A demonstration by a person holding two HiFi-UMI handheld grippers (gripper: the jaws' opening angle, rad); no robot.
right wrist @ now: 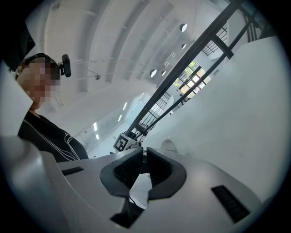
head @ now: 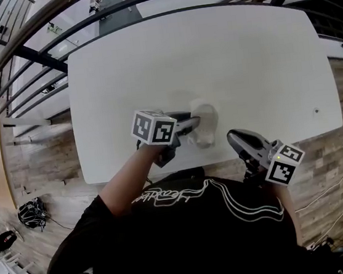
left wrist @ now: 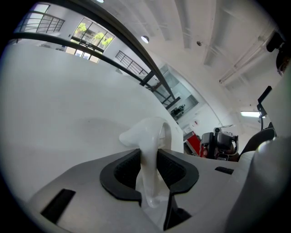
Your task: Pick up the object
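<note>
Grasp stage, mid-frame: left gripper (left wrist: 149,158) clamped on white glossy object (left wrist: 146,132); right gripper (right wrist: 144,158) closed empty, lower right. Next: lift off table (head: 241,50).

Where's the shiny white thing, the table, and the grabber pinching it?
white thing (left wrist: 149,136): left gripper view, on its glossy rounded upper part.
table (head: 211,54): head view, on a bare patch of its top.
left gripper (head: 196,124): head view, between its fingertips, at the white thing.
</note>
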